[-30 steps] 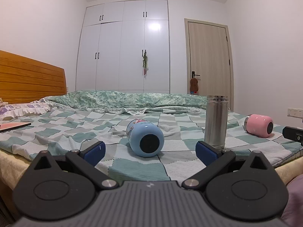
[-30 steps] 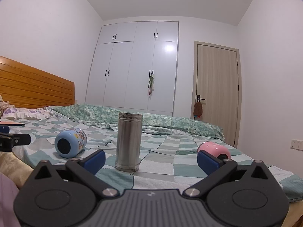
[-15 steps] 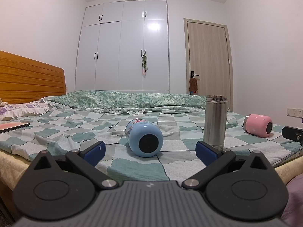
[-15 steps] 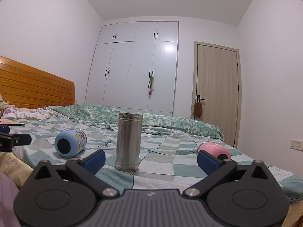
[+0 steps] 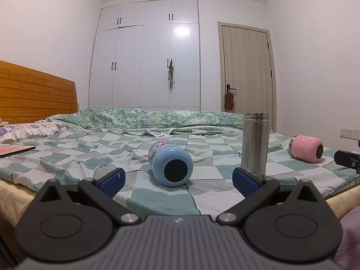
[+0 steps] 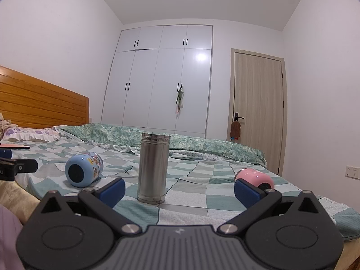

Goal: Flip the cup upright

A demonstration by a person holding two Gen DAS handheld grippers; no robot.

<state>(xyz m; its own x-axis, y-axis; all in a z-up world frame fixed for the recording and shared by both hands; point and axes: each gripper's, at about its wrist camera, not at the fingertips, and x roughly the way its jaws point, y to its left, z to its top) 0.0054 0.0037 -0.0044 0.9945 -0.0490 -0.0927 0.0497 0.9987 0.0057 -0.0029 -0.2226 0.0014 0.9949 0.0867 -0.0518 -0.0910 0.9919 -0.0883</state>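
1. My left gripper (image 5: 177,178) hangs level at the bed edge, jaws spread wide and empty; my right gripper (image 6: 178,187) likewise.
2. The round blue printed cup (image 5: 171,165) lies on its side just ahead on the checked bedspread (image 5: 202,193), base toward me.
3. Risk: soft bedding may let it roll or topple once stood.
4. The tall steel flask (image 6: 153,167) stands upright; a pink cup (image 6: 254,176) lies beyond, possibly partly hidden.

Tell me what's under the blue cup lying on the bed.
The blue cup lies on its side directly on the checkered bedspread. Only its dark round end and side show; the patch of fabric beneath it, and whatever is under the bedspread, is covered.
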